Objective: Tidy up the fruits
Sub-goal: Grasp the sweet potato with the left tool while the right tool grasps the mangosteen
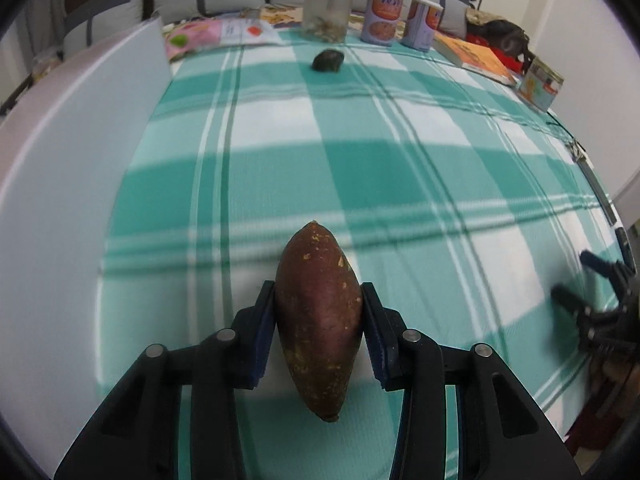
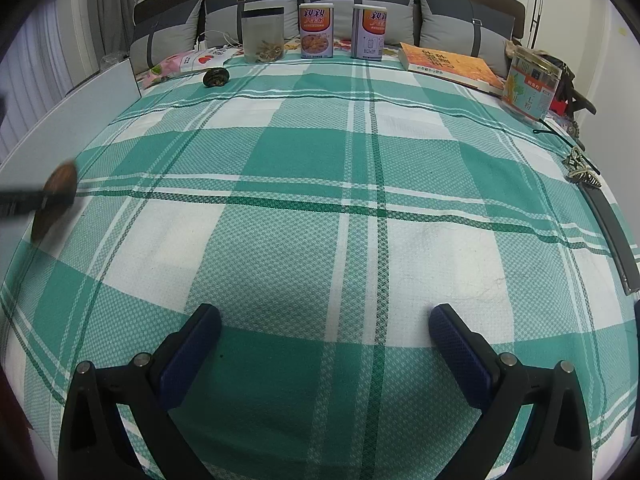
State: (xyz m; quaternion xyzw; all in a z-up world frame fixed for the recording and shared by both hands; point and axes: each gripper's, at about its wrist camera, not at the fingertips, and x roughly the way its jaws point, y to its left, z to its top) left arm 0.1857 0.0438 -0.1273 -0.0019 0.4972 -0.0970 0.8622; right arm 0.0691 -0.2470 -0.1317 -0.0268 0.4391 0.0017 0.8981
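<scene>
Checked green cloth: jar, two cans, book, dark fruit.

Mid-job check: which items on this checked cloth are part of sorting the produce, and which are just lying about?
Part of the job:
- sweet potato, clamped in the left gripper
- dark round fruit, far end of the cloth
- right gripper, open and holding nothing

Just lying about:
- two printed cans
- clear jar
- orange book
- hair clip
</scene>
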